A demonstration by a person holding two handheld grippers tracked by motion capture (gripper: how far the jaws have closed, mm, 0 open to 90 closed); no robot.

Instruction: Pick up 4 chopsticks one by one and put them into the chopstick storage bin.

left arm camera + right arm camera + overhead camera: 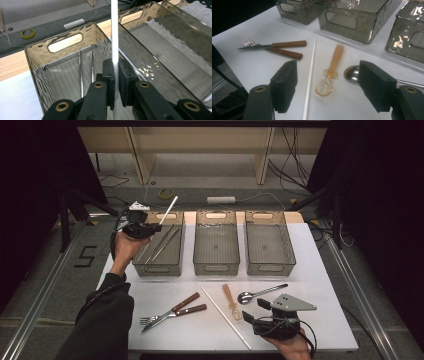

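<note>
Over the left bin (37, 65), my left gripper (145, 229) clamps a white stick (114, 32) so it can join the two already inside; my right gripper (328, 87) waits released beside that bin's leftover cutlery.

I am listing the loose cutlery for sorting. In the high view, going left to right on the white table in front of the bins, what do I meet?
Two wooden-handled forks → white chopstick → amber plastic spoon → metal spoon → right gripper.
</note>
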